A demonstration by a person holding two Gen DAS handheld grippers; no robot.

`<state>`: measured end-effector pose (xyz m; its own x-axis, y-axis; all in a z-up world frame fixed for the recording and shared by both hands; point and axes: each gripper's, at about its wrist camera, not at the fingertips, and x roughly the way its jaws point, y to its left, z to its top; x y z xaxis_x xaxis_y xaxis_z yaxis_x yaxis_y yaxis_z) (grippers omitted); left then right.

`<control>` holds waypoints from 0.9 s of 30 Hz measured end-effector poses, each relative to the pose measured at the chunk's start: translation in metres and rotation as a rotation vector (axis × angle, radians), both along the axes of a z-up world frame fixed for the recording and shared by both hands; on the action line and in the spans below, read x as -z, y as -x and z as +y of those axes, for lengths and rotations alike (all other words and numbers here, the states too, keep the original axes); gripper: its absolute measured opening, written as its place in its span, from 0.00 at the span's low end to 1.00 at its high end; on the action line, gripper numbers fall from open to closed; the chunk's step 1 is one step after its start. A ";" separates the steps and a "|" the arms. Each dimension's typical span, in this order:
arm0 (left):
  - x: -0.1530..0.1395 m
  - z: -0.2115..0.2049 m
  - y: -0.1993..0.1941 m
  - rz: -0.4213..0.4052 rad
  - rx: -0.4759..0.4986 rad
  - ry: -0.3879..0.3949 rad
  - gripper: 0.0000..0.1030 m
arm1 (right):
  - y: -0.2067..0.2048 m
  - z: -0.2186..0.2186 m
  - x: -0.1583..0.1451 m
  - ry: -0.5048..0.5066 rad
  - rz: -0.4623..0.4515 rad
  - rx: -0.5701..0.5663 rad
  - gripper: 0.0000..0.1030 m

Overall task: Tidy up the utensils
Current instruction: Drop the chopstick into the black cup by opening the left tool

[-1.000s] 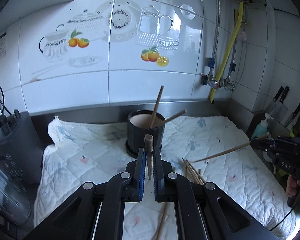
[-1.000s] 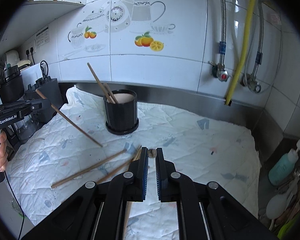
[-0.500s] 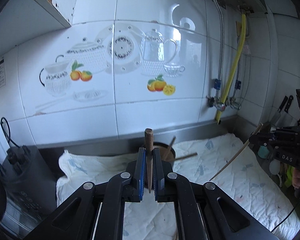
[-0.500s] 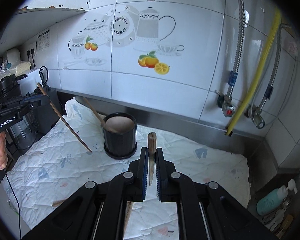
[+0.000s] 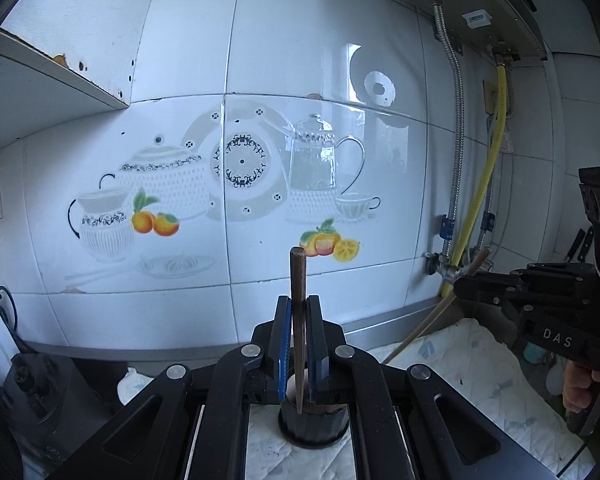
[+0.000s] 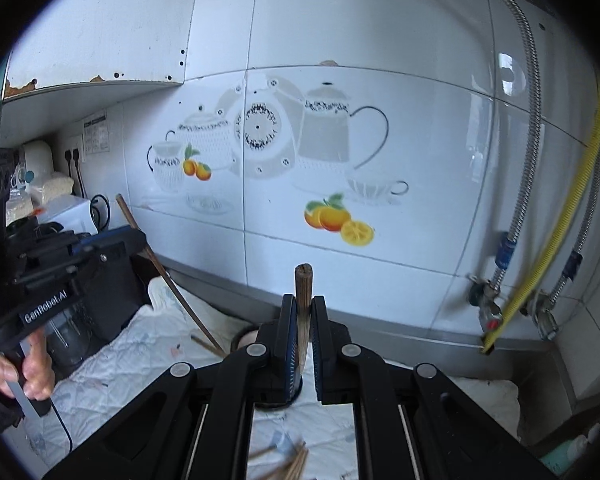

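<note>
My left gripper [image 5: 299, 304] is shut on a dark brown chopstick [image 5: 298, 268] that stands upright between the blue pads. Its lower end hangs over the black utensil holder [image 5: 314, 426] on the cloth below. My right gripper [image 6: 303, 304] is shut on a second chopstick [image 6: 303, 280], also upright. Behind its fingers only a sliver of the holder [image 6: 246, 336] shows. Each view shows the other gripper: the right gripper [image 5: 460, 284] with its pale chopstick [image 5: 428, 324] slanting down, the left gripper [image 6: 138, 240] with its stick [image 6: 172, 288]. Several loose chopsticks [image 6: 288, 460] lie on the cloth.
A white quilted cloth [image 6: 140, 360] covers the counter. A dark blender [image 5: 32, 392] stands at the left, and a shelf [image 5: 60, 76] juts out above it. A yellow hose [image 6: 560, 220] and metal pipes run down the tiled wall at the right. A soap bottle [image 6: 568, 452] sits in the right corner.
Both grippers have risen with their chopsticks held, and both views now face the wall more. The holder has dropped to the bottom of both views, under the fingers.
</note>
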<state>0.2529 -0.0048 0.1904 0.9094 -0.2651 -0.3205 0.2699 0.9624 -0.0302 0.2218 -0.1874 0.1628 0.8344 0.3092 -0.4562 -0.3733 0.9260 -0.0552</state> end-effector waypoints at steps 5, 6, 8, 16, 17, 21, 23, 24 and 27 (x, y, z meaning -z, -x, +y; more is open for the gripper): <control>0.008 0.000 -0.020 0.021 -0.007 0.035 0.06 | -0.015 0.009 0.006 -0.016 0.017 -0.009 0.09; 0.010 0.001 -0.022 0.026 -0.009 0.040 0.06 | -0.017 0.010 0.009 -0.018 0.024 -0.010 0.09; 0.014 0.003 -0.026 0.032 -0.010 0.047 0.06 | -0.020 0.012 0.015 -0.019 0.038 -0.012 0.09; 0.023 0.005 -0.037 0.055 -0.010 0.059 0.06 | -0.031 0.015 0.035 -0.003 0.093 -0.006 0.09; 0.026 0.004 -0.038 0.059 -0.013 0.050 0.06 | -0.032 0.015 0.036 -0.002 0.097 -0.004 0.09; 0.034 0.004 -0.044 0.087 -0.014 0.044 0.07 | -0.036 0.013 0.038 -0.007 0.119 -0.003 0.09; 0.039 0.004 -0.046 0.103 -0.010 0.039 0.08 | -0.036 0.013 0.038 -0.002 0.118 -0.001 0.09; 0.040 0.004 -0.047 0.108 -0.013 0.035 0.08 | -0.037 0.013 0.038 0.002 0.118 -0.002 0.09; 0.045 0.005 -0.050 0.125 -0.009 0.039 0.08 | -0.037 0.013 0.038 0.008 0.115 0.006 0.09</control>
